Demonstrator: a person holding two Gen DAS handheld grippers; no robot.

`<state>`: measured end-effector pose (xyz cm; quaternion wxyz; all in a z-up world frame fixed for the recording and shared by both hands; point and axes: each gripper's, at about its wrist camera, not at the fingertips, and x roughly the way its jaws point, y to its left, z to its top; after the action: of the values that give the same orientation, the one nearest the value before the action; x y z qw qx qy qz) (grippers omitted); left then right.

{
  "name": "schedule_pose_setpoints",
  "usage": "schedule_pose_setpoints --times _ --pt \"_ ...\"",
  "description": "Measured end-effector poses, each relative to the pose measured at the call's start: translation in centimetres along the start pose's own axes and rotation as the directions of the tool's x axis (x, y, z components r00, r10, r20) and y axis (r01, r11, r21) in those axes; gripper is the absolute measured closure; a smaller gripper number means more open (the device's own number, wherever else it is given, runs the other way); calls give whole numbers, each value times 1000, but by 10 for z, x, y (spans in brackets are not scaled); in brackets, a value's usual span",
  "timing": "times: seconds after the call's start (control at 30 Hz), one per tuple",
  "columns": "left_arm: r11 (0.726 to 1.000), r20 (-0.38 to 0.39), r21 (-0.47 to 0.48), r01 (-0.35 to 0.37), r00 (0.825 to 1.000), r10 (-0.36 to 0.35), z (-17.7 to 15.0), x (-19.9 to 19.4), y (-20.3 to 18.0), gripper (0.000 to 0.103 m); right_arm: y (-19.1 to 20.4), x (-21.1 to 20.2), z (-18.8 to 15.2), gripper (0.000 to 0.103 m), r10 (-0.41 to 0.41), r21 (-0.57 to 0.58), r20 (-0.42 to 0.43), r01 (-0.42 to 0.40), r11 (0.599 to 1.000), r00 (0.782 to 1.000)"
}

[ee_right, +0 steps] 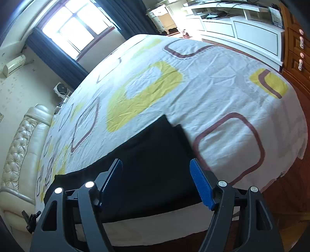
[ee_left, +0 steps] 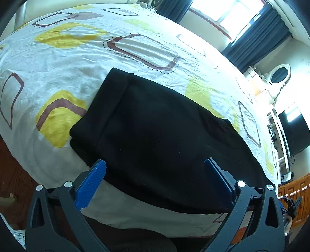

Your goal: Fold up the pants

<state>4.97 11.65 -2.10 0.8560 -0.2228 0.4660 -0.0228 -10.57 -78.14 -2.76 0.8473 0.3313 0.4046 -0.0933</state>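
On bed [ee_left: 58, 58] | pants [ee_left: 155, 126] just beyond left claw [ee_left: 155, 170], spread

No legible text anywhere; paper label [ee_right: 276, 14] on cabinet, far upper right of claw, too blurred.

Black tool [ee_left: 155, 166] frames, ribbed blue pads [ee_left: 91, 184], silver screws [ee_right: 89, 184].

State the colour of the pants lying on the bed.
Plain black pants, clearest in the left wrist view.
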Motion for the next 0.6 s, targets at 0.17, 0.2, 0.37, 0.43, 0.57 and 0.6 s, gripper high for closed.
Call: schedule_pose_setpoints --times 0.17,0.2,0.37,0.43,0.57,0.6 --pt "1000 -7 -8 -17 1000 17 1 8 -6 2 -38 21 6 32 -1 75 -30 3 997 1000" --pt "1000 -15 -17 -21 1000 21 2 10 -5 2 -39 22 4 32 28 74 -39 -26 997 999" --pt "999 -34 -30 -43 999 42 0 15 3 2 -44 4 -26 32 63 155 -30 -58 986 998" --pt "998 -40 -28 -48 998 47 0 17 4 2 -44 -5 -38 32 135 204 0 -132 970 991" --pt "998 -46 -24 -57 997 56 -2 20 4 2 -54 -2 -52 39 221 306 45 -224 925 974" --pt "998 -48 -22 -57 997 56 -2 20 3 2 -56 2 -55 40 234 326 53 -239 915 971"
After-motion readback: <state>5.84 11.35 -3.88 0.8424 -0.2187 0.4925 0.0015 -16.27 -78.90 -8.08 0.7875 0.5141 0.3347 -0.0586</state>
